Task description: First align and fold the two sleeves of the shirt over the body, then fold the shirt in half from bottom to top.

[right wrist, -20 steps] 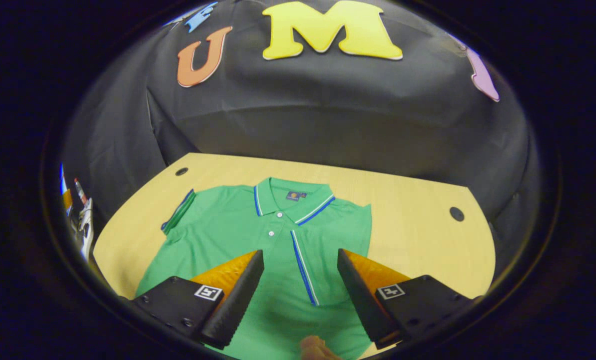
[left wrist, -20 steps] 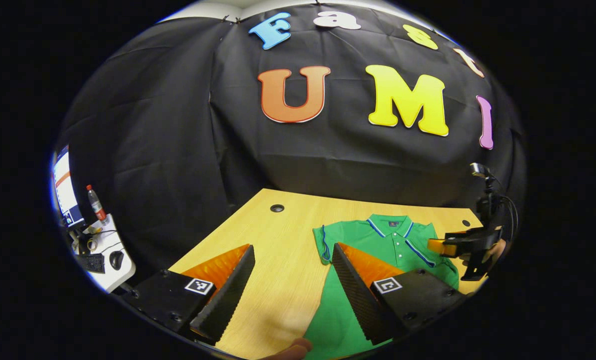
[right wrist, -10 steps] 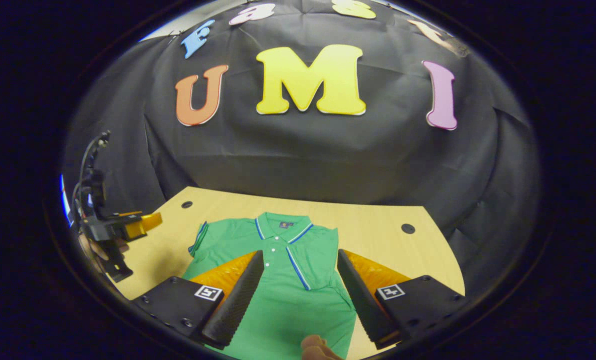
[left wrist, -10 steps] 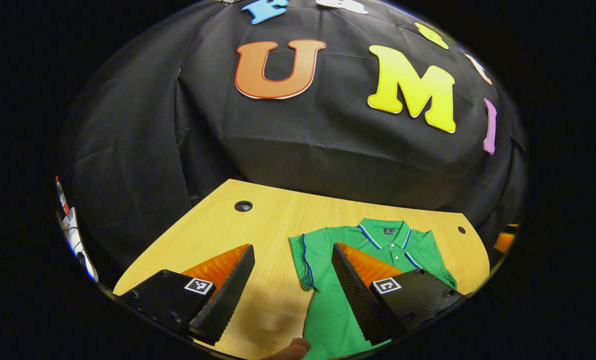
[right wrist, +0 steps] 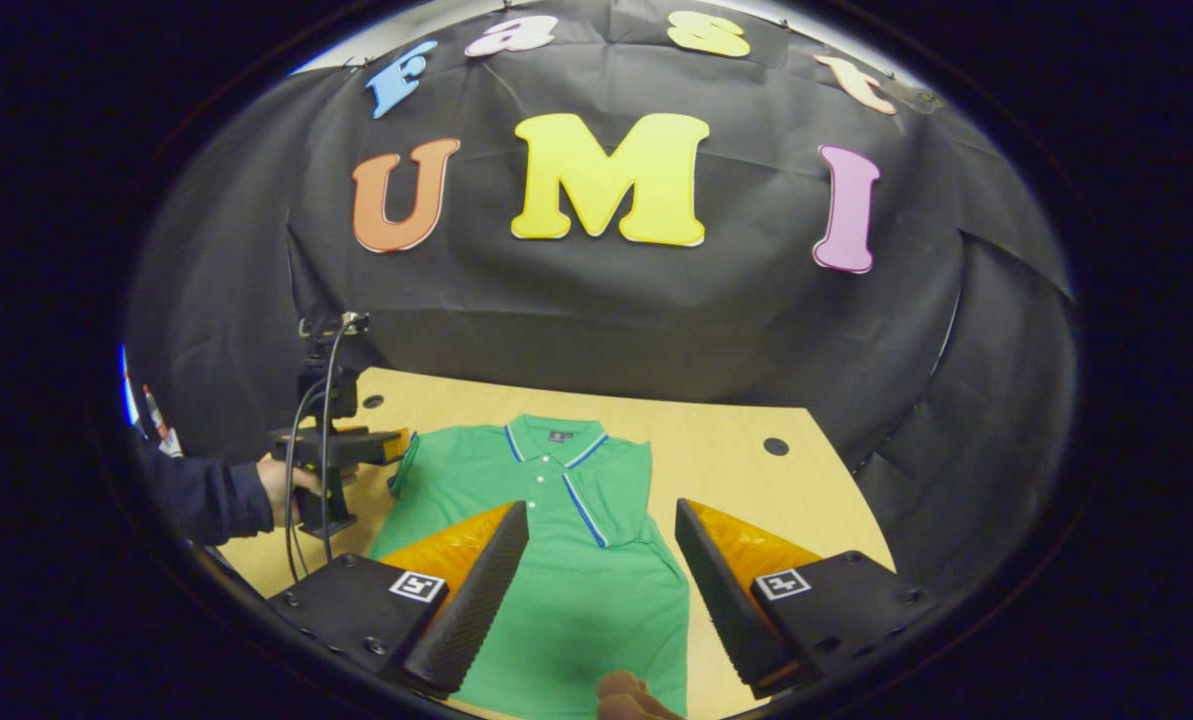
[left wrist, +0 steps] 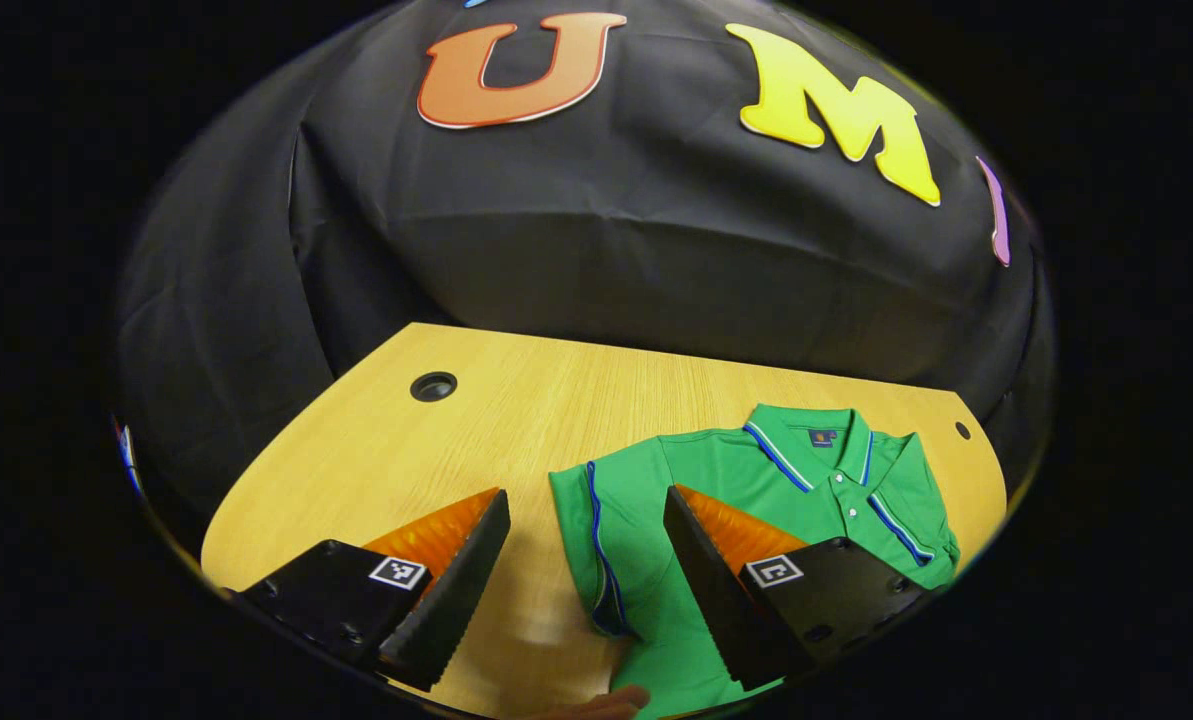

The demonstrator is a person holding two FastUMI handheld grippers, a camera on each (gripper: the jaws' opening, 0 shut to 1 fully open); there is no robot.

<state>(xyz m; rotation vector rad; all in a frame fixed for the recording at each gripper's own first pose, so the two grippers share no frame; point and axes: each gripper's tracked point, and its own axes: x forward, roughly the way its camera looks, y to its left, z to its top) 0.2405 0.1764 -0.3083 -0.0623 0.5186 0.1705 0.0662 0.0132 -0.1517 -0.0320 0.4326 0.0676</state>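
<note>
A green polo shirt (left wrist: 756,480) with blue and white trim lies flat, collar away from me, on the wooden table (left wrist: 496,420). Its left sleeve (left wrist: 591,540) sticks out sideways and sits between the fingers of my open left gripper (left wrist: 581,570), which hovers just above it. In the right gripper view the shirt (right wrist: 566,570) has a straight right edge, and my right gripper (right wrist: 601,590) is open above its lower body. There the left gripper (right wrist: 394,447), held by a hand in a dark sleeve, points at the left sleeve (right wrist: 408,468).
The table has a round cable hole at its far left corner (left wrist: 433,386) and another at the far right (right wrist: 776,446). Black cloth walls close in the back and sides. Bare wood lies left of the shirt (left wrist: 386,470) and right of it (right wrist: 746,490).
My left gripper has moved closer to the left sleeve, which now lies between its fingers. My right gripper has drawn back from the shirt and tilted up. Both have stayed open.
</note>
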